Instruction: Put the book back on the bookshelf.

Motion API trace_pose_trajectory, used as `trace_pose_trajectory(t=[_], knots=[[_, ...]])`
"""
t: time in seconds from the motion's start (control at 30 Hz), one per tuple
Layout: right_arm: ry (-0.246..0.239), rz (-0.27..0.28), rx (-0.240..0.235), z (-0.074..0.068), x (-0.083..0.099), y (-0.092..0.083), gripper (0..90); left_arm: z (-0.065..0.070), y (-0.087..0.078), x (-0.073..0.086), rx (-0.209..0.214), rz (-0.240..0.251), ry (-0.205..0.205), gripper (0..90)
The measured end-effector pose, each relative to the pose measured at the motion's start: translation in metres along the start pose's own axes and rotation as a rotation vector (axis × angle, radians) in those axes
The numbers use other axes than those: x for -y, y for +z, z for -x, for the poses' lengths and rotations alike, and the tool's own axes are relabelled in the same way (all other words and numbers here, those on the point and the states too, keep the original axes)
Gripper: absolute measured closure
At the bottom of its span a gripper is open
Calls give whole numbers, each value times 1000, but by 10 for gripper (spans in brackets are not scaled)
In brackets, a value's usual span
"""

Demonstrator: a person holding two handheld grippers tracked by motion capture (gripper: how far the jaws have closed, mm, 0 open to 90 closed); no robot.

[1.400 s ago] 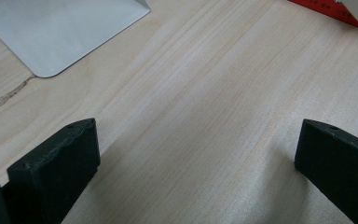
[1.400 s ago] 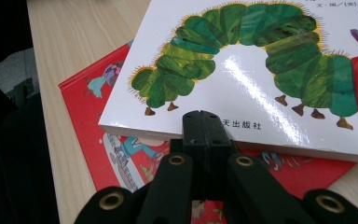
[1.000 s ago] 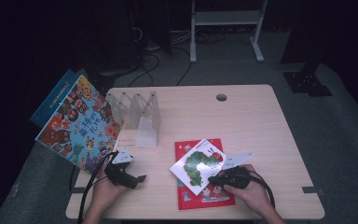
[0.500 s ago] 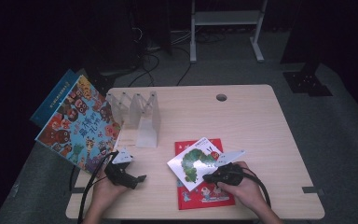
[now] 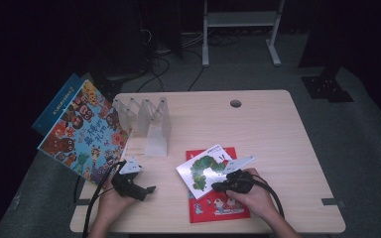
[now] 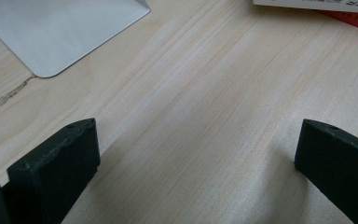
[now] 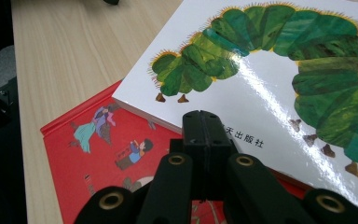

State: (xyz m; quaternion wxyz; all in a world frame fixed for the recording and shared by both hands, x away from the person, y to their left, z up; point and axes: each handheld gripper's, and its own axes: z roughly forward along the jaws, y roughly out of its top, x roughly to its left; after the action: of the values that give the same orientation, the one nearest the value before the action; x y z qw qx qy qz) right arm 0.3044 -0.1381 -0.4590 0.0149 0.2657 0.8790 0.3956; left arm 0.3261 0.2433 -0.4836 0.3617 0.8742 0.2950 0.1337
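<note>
Fingers of your right gripper (image 7: pixel 208 122) stay clenched at the caterpillar book (image 5: pixel 206 167), which has slid left across the red book (image 5: pixel 217 203); your left gripper (image 6: pixel 196 154) stays released over bare table (image 5: pixel 278 139).

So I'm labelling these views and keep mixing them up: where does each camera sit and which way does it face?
High view: above the person's side, facing forward and down on the table; both forearms and each hand-held gripper show.
Left gripper view: on the left hand-held gripper, looking down at bare wood between open jaws.
Right gripper view: on the right hand-held gripper, jaws shut, at the caterpillar book's edge.
Shared: caterpillar book and red book appear in high and right gripper views.
</note>
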Motion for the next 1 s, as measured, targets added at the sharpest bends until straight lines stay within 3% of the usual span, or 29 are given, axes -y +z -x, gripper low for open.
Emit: trace_pose_trajectory(t=[0.23, 0.43, 0.87, 1.0], knots=[[-13, -2, 3, 1, -7, 6, 894, 0, 0, 0, 0, 1, -1, 0], [-8, 28, 24, 1, -5, -1, 843, 0, 0, 0, 0, 1, -1, 0], [55, 102, 130, 25, 2, -22, 489, 2, 0, -2, -4, -7, -14, 0], [79, 121, 170, 33, 1, -28, 421, 6, -1, -9, 24, -30, -10, 0]])
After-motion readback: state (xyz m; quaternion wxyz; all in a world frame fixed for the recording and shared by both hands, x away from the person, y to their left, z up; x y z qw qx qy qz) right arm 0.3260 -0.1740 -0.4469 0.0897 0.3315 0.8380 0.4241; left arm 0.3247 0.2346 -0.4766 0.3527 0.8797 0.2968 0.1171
